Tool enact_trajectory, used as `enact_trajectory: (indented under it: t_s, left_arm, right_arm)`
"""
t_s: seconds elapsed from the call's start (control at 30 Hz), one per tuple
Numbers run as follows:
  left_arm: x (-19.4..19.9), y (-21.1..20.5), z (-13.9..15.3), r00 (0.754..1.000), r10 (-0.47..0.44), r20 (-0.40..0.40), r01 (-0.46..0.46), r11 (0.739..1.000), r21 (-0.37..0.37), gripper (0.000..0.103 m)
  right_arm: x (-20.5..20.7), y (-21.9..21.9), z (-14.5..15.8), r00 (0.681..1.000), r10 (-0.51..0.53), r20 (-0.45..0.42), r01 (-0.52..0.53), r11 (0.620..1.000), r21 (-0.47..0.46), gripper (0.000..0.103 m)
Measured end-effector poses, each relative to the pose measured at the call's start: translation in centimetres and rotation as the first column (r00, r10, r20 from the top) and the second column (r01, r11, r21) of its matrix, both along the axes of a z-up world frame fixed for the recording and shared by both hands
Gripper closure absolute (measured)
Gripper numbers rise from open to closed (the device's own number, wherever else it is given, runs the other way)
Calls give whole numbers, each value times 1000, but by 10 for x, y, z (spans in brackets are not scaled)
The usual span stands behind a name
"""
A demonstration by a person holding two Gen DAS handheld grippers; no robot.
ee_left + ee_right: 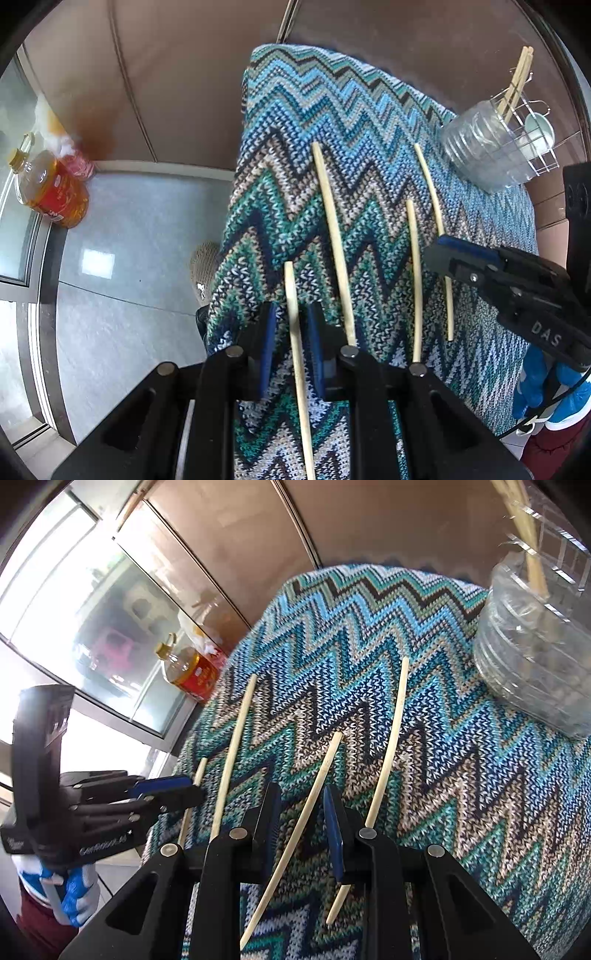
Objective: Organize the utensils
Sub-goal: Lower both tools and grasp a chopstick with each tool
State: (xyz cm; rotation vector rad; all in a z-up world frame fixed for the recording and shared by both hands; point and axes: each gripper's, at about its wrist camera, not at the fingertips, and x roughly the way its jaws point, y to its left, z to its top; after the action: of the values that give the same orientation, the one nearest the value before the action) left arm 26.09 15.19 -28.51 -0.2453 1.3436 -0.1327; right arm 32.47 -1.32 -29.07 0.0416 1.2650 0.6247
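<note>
Several pale chopsticks lie side by side on a zigzag knitted cloth [332, 110]. My left gripper [291, 314] points down over the leftmost chopstick [291, 288]. It is open, and the stick runs between its blue pads with a thin gap on each side. My right gripper [302, 790] is also open. A shorter chopstick [328, 757] crosses slantwise between its pads without being pressed, and a longer chopstick [391, 731] passes under its right finger. Each gripper shows in the other's view: the right gripper [441, 254] and the left gripper [184, 790]. A clear plastic holder [480, 147] at the cloth's far right holds chopsticks upright.
A wire rack [535, 147] with a white cup stands behind the holder. On the floor to the left, an oil bottle [51, 192] stands by a glass door. Brown cabinet fronts rise behind the cloth. Blue-gloved hands [535, 387] hold the grippers.
</note>
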Motion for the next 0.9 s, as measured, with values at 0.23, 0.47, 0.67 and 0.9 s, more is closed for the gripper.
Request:
enact_trajectory:
  t_s: [0.23, 0.47, 0.67, 0.9]
  left_arm:
    - [4, 2, -5, 1000, -7, -17, 7, 1000, -2, 86]
    - [6, 0, -6, 999, -27, -28, 27, 1000, 11, 86]
    - [8, -7, -6, 999, -35, -37, 37, 998, 54, 91]
    - [8, -14, -6, 1000, -14, -16, 15, 998, 57, 97]
  right_arm:
    - [8, 14, -12, 1000, 17, -19, -18, 999, -48, 83]
    - [15, 31, -23, 999, 25, -42, -28, 997, -68, 88]
    - [20, 31, -28, 998, 1, -68, -5, 999, -47, 93]
    - [18, 15, -23, 997, -13, -75, 12, 1000, -18, 95]
